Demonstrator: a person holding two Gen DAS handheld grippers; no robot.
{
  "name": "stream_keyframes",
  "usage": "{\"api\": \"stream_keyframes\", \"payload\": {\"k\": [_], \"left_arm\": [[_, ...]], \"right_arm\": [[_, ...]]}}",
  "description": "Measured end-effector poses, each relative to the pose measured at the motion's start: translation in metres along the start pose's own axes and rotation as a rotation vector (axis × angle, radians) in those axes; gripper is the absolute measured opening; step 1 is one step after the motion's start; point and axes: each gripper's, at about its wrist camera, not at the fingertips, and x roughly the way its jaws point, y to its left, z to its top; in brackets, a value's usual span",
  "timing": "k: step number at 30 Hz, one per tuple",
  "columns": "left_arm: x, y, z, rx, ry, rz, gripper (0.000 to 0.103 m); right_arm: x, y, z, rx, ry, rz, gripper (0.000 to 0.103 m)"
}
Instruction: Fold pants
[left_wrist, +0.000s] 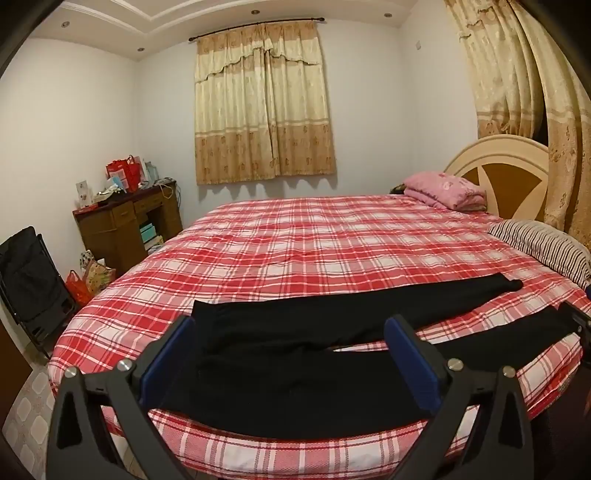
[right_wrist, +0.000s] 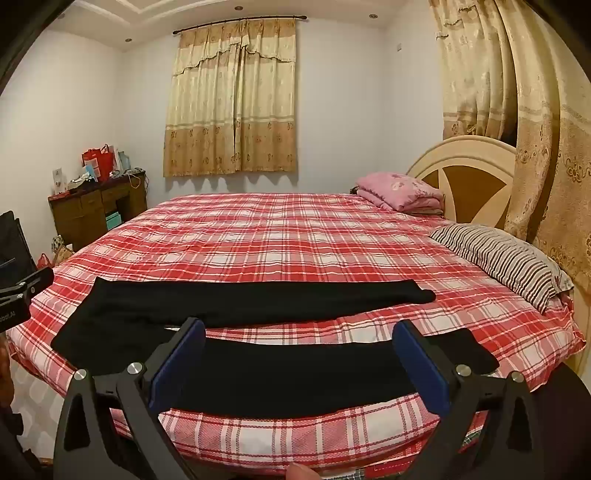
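Note:
Black pants (left_wrist: 280, 332) lie flat on the red plaid bed (left_wrist: 295, 236), waist to the left, both legs spread apart and running right. My left gripper (left_wrist: 290, 332) is open and empty, held above the near edge over the waist and hip part. My right gripper (right_wrist: 299, 336) is open and empty, held over the near leg (right_wrist: 295, 373). The far leg (right_wrist: 277, 299) lies parallel behind it. The right gripper's tip shows at the right edge of the left wrist view (left_wrist: 578, 319), and the left gripper shows at the left edge of the right wrist view (right_wrist: 22, 291).
A striped pillow (right_wrist: 506, 258) and a folded pink blanket (right_wrist: 399, 192) lie by the headboard (right_wrist: 465, 166) on the right. A cluttered wooden desk (left_wrist: 125, 221) and a black chair (left_wrist: 29, 284) stand at the left. Curtains (left_wrist: 535, 110) hang at the right.

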Motion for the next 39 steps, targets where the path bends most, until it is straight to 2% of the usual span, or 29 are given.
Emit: {"api": "stream_keyframes", "payload": {"k": [39], "left_arm": [[-0.0011, 0.0043, 0.0015, 0.001, -0.005, 0.006, 0.103]], "right_arm": [[0.0044, 0.0045, -0.0054, -0.006, 0.011, 0.003, 0.102]]}}
